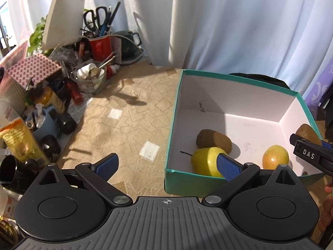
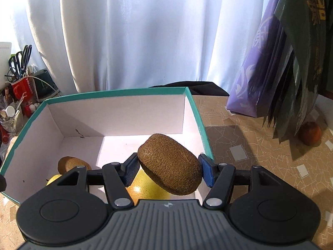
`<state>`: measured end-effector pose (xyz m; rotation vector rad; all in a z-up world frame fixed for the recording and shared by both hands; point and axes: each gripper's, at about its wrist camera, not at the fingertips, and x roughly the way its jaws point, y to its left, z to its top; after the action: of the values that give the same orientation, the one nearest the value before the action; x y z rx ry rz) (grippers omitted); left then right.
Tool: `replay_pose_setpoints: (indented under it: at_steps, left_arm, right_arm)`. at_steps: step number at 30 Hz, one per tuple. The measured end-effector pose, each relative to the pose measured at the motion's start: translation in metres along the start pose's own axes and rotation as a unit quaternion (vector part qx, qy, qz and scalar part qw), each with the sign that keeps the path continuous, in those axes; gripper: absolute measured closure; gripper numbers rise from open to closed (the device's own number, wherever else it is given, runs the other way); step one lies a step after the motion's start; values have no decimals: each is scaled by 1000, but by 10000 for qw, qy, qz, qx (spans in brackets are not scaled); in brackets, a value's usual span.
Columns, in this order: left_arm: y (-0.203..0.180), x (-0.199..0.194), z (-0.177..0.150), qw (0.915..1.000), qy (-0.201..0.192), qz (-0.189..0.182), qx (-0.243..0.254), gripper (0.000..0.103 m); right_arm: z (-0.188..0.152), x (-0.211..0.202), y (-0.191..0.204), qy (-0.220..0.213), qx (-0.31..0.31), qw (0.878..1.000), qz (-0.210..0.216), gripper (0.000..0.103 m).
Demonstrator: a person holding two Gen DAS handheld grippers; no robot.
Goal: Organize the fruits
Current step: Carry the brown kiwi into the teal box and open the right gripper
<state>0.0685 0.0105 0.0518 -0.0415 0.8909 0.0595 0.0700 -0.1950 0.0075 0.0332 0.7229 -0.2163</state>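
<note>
White curtains hang in soft folds behind a table (image 1: 133, 112) covered in a beige cloth printed with overlapping squares.

Low in the right wrist view, the right hand-held gripper (image 2: 168, 171) tilts downward and clamps a kiwi (image 2: 169, 164) between its ribbed blue pads (image 2: 207, 174). The fruit is oval, brown and finely fuzzy, and it hangs in the air over the near right part of the box. In the left wrist view the same gripper pokes in from the right edge with the kiwi's end showing above it.

The left hand-held gripper (image 1: 166, 164) stands wide with nothing between its smooth blue fingers (image 1: 108, 164); it angles down at the box's near left corner, one finger over the cloth, the other over the box.

Beneath them sits an open cardboard box (image 1: 173, 112), teal outside, matte white inside. On its floor lie a second kiwi (image 1: 214, 141), a glossy yellow-green pear (image 1: 205, 161) with a thin dark stem, touching that kiwi, and a round yellow-orange fruit (image 1: 275, 156) set apart to the right.

At the far right of the right wrist view, a reddish-brown round fruit (image 2: 309, 133) rests on the cloth, under hanging purple and dark paper bags (image 2: 281, 62). In the upper left of the left wrist view stands a red cup (image 1: 101, 46) bristling with scissors and pens.
</note>
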Motion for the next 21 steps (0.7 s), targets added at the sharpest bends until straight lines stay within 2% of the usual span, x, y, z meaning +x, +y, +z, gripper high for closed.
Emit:
replay_pose_setpoints:
  at_steps: [4,9,21]
  left_arm:
    - [1,3,1,10000,60,-3,-8,1]
    - [3,5,1,9999,130,-2,-29,1]
    - [3,3,0,9999,155,-43,11,1]
  right_arm:
    - [1,15,8,205,-108,9997,6,41]
    - [1,23,19,255,-383,9989,-116,41]
    - [1,23,22,323,-528,9978,-226,40]
